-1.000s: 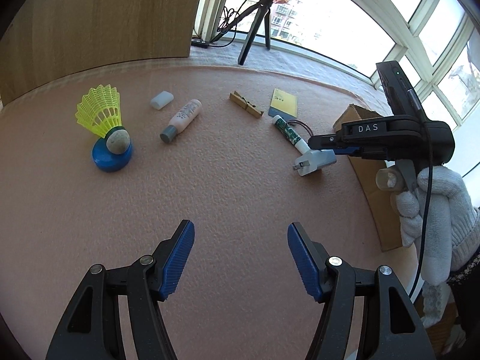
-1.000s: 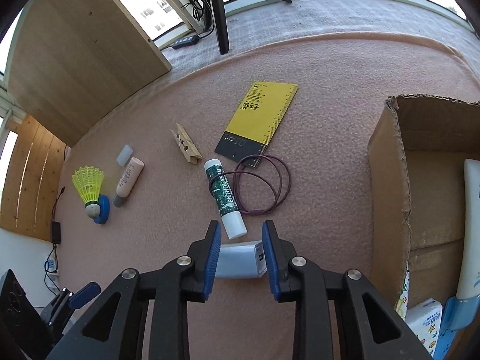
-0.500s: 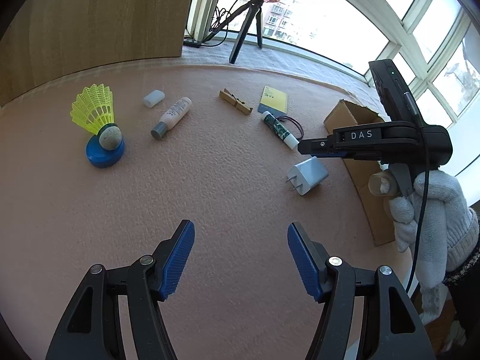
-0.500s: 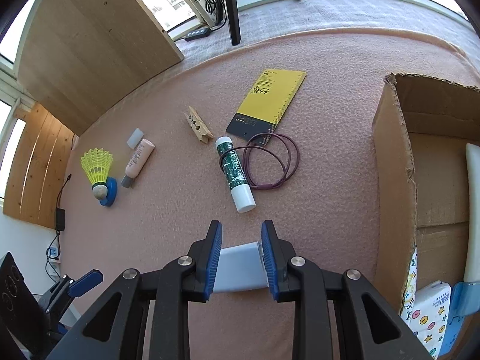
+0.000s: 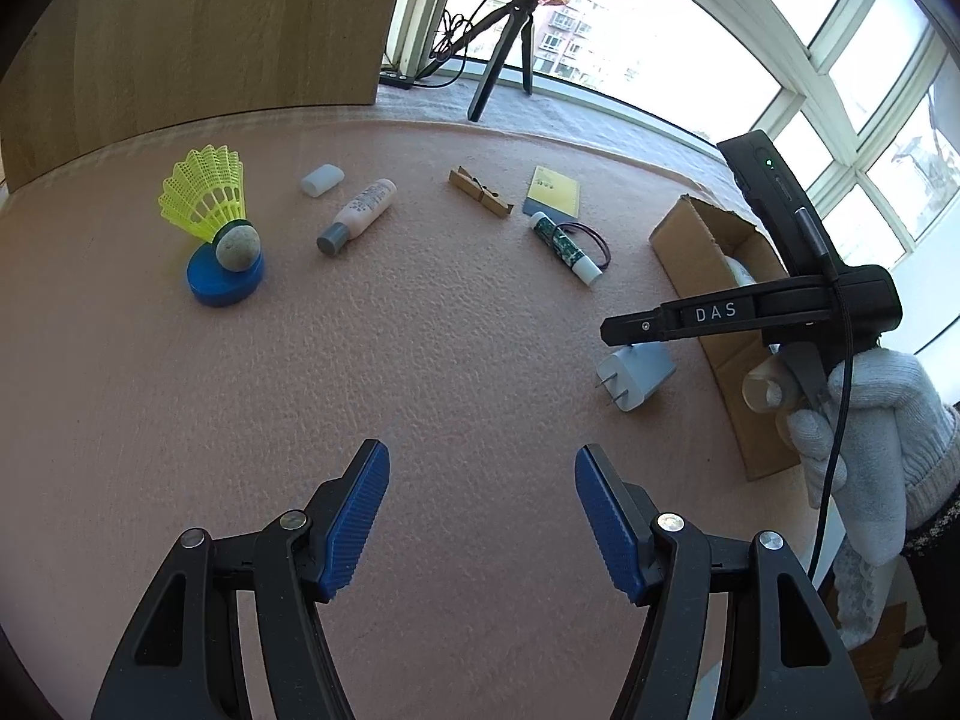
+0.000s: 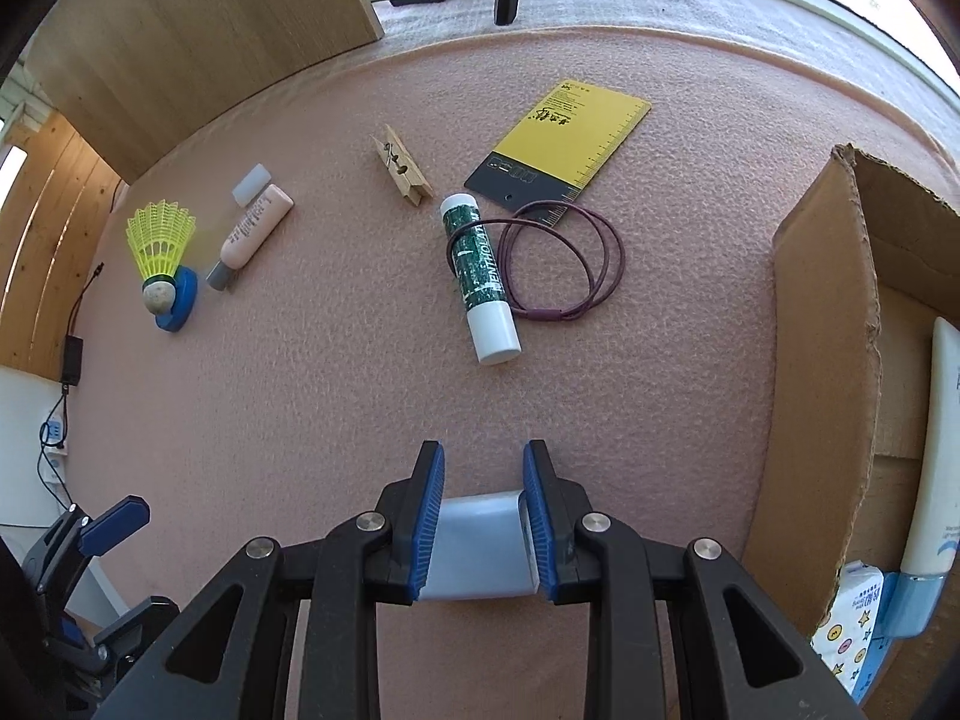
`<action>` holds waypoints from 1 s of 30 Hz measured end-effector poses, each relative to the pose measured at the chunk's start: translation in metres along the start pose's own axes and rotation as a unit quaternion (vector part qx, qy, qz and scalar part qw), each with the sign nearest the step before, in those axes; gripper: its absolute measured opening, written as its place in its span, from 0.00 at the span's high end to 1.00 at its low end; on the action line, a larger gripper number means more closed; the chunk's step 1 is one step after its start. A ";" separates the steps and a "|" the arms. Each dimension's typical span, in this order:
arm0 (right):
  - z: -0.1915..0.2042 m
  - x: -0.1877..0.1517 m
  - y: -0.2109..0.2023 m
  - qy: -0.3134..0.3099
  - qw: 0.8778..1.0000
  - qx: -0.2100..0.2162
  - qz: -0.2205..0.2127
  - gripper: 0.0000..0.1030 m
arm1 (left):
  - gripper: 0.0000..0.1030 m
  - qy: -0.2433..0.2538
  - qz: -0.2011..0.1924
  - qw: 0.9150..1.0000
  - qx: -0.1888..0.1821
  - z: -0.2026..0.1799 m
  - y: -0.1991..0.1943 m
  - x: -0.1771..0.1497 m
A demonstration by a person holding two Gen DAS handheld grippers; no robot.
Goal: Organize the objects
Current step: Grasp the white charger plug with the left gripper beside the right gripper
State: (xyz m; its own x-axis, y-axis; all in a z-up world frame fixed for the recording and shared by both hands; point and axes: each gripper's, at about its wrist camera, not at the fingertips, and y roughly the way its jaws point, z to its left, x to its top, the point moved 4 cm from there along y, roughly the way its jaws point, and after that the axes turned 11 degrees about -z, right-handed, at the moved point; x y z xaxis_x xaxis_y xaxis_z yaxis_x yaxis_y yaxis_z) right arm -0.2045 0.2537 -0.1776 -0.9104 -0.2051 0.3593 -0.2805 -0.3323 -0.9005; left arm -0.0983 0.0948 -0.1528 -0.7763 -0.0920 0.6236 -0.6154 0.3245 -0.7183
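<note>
My right gripper (image 6: 483,468) is shut on a pale blue plug adapter (image 6: 480,546), its pads pressing on both sides. In the left wrist view the adapter (image 5: 639,375) hangs under that gripper, prongs pointing left, close to the near corner of the open cardboard box (image 5: 696,240). A gloved hand (image 5: 864,420) holds the gripper. My left gripper (image 5: 480,480) is open over bare pink mat with nothing between its fingers. On the mat lie a green tube (image 6: 480,276) with a purple hair band (image 6: 564,264) looped over it, a yellow ruler card (image 6: 564,138) and a wooden clothespin (image 6: 403,167).
At the far left a yellow shuttlecock (image 5: 207,198) leans on a blue lid (image 5: 225,279), beside a pink tube (image 5: 360,213) and a white cap (image 5: 321,180). The box (image 6: 828,300) holds a white tube (image 6: 936,450) and a starred packet (image 6: 846,630). A tripod (image 5: 504,54) stands behind the mat.
My right gripper has pulled back from the green tube with the adapter in it, toward the near side of the mat by the box, and has rolled a little. The left gripper has hardly moved.
</note>
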 end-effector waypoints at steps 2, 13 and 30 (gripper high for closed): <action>-0.003 -0.009 -0.003 0.014 1.000 0.003 0.006 0.76 | 0.34 0.000 0.000 1.000 -0.001 0.001 -0.001 -0.001; -0.010 -0.064 -0.027 0.107 0.991 0.073 0.023 0.75 | 0.34 0.018 0.011 0.999 -0.025 -0.015 -0.002 -0.010; -0.001 -0.070 -0.033 0.104 0.988 0.117 0.002 0.75 | 0.46 0.068 0.098 0.983 -0.140 -0.105 0.041 -0.059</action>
State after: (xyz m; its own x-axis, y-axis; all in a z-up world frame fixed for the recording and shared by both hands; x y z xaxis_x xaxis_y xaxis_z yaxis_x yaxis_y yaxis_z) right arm -0.1318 0.2804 -0.1731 -0.9607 -0.0219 0.2766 -0.2214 -0.5406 -0.8116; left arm -0.0630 0.2126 -0.1866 -0.8389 0.1191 0.5310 -0.3793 0.5718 -0.7275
